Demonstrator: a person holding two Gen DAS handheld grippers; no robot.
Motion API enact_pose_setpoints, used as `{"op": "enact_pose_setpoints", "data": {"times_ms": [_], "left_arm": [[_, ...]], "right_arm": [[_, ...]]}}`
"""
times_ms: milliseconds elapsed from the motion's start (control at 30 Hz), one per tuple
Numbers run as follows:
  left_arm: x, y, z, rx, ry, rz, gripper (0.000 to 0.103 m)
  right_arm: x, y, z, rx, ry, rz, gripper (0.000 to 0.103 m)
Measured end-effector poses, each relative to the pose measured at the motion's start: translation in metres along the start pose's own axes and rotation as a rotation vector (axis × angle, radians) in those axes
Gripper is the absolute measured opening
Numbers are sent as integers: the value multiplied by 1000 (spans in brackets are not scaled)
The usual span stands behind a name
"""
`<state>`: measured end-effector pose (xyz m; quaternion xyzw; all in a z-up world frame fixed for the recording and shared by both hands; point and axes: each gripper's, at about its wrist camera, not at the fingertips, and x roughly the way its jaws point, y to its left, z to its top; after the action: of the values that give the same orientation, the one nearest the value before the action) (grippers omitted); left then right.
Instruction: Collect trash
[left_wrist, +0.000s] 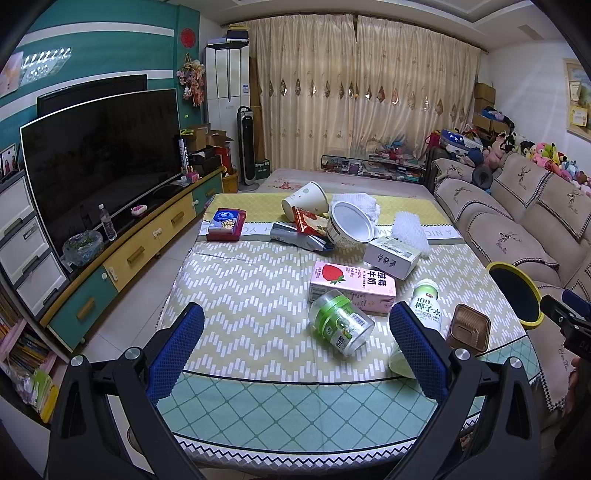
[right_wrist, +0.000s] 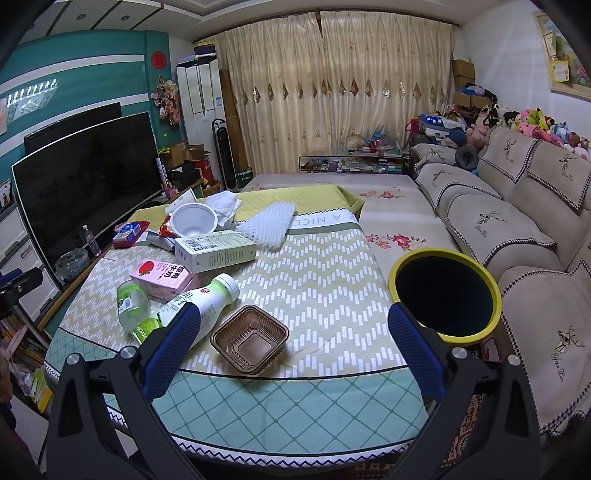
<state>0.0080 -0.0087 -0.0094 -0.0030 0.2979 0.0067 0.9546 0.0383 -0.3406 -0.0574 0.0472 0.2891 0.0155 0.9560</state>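
On the left wrist view, my left gripper (left_wrist: 295, 343) hangs above the near edge of the table (left_wrist: 240, 288), its blue fingers (left_wrist: 177, 354) spread wide and grasping nothing. Between them on the zigzag cloth lies a clear green-labelled bottle (left_wrist: 341, 323) on its side, touching the pink strawberry milk carton (left_wrist: 351, 286) just behind it. To the right lies a white coconut water bottle (left_wrist: 428, 302), and beside that a brown plastic tray (left_wrist: 469, 326). Farther off sit a white box (left_wrist: 393, 256), a white bowl (left_wrist: 351, 225) tipped on its side, a paper cup (left_wrist: 304, 197), snack wrappers (left_wrist: 304, 230) and a red-and-blue box (left_wrist: 225, 223). The yellow-rimmed bin (left_wrist: 515, 291) shows at the right edge of the table.

From the right wrist view, my right gripper (right_wrist: 295, 345) is likewise released, fingers (right_wrist: 415, 354) wide apart and empty. The brown plastic tray (right_wrist: 249, 339) lies between them, nearer the left finger. The coconut water bottle (right_wrist: 199, 302) lies to its left, partly behind that finger, with the clear bottle (right_wrist: 135, 306) and milk carton (right_wrist: 162, 277) beyond. The bin (right_wrist: 445, 295) stands just off the table's right side, next to the sofa (right_wrist: 517, 229), its dark mouth open upward.
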Motion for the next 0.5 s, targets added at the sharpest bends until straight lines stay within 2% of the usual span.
{"op": "enact_pose_setpoints", "data": {"times_ms": [500], "left_arm": [[3,0,-2,1,7,5,99]], "right_arm": [[5,3,-2,-4,9,12,97]]}}
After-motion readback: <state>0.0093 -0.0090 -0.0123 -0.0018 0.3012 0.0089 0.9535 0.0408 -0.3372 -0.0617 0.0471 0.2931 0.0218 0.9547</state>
